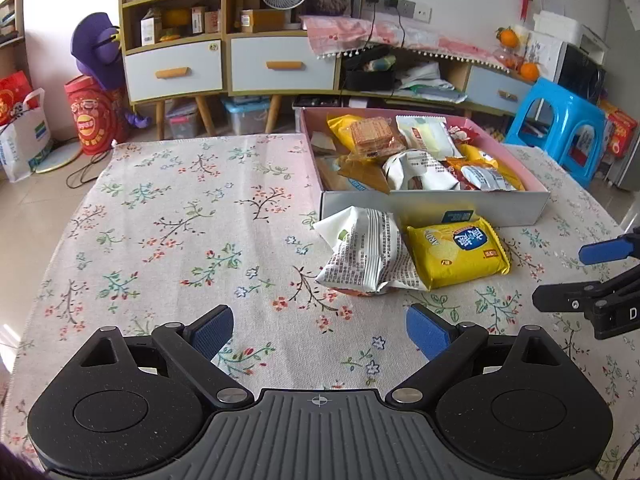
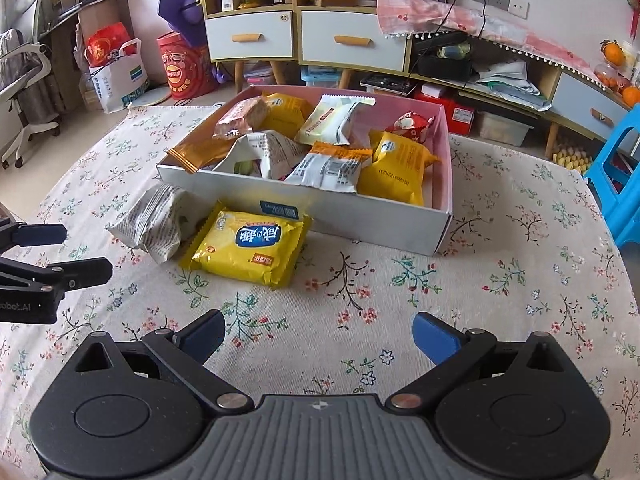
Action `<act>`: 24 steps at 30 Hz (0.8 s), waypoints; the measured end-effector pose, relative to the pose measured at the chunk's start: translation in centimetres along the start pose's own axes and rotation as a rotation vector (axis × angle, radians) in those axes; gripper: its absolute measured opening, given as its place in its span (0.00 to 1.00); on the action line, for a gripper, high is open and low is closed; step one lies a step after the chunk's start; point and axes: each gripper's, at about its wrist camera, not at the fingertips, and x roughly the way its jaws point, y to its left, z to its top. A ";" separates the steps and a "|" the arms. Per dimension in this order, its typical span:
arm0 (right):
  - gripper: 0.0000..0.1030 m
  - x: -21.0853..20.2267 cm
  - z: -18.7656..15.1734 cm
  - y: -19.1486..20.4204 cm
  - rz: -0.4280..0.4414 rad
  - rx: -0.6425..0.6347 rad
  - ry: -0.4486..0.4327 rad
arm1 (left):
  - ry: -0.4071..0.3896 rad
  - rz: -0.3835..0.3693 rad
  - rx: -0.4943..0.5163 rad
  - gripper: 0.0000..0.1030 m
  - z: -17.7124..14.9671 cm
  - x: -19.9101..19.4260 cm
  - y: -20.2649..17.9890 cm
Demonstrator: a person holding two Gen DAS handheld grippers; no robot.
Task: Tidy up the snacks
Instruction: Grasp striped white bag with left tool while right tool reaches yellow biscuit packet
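1. Left wrist view: the left gripper (image 1: 319, 330) hangs low over the floral cotton tablecloth (image 1: 180, 220), its blue-padded fingers (image 1: 210, 332) spread wide with nothing between them.
2. Just beyond it lie two loose snacks, touching: a crumpled white printed snack packet (image 1: 366, 256) on the left and a flat yellow cracker packet (image 1: 458, 252) on the right.
3. Behind them, touching or nearly so, stands the shallow white cardboard box with a pink lining (image 1: 436, 205), heaped with mixed wrapped snacks.
4. At the right edge the right gripper (image 1: 568, 276) reaches in above the cloth, fingers parted and empty.
5. Right wrist view: the right gripper (image 2: 318, 334) is likewise wide open, holding nothing, above bare tablecloth (image 2: 500, 300).
6. The yellow cracker packet (image 2: 248, 248) lies ahead and slightly left, against the box's near wall (image 2: 380, 224); the white packet (image 2: 154, 224) sits to its left.
7. The left gripper (image 2: 86, 252) enters from the left edge, near the white packet, fingers apart.
8. Far off stand a wooden cabinet with white drawers (image 2: 296, 36) and a blue plastic stool (image 2: 618, 176).
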 end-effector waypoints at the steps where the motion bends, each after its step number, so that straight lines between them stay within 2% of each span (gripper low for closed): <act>1: 0.88 0.0 -0.1 0.0 0.001 -0.002 -0.002 | -0.009 -0.006 -0.002 0.92 0.0 0.1 0.1; 10: 0.88 0.3 -0.1 0.5 -0.005 -0.039 -0.032 | -0.053 -0.064 -0.026 0.92 1.5 1.7 -1.4; 15: 0.89 0.2 0.3 1.1 0.009 -0.061 -0.059 | -0.057 -0.057 -0.032 0.89 2.4 3.1 -2.8; 18: 0.89 0.4 0.6 1.4 0.022 -0.078 -0.071 | -0.048 -0.054 -0.046 0.76 2.7 3.8 -3.0; 20: 0.89 0.6 0.8 1.7 0.027 -0.089 -0.072 | -0.034 -0.043 -0.050 0.58 2.8 4.2 -2.9; 23: 0.89 1.1 1.0 2.2 0.028 -0.096 -0.065 | -0.021 -0.046 -0.052 0.44 2.7 4.5 -2.6; 24: 0.89 1.3 1.2 2.4 0.029 -0.097 -0.062 | -0.019 -0.046 -0.049 0.43 2.7 4.5 -2.5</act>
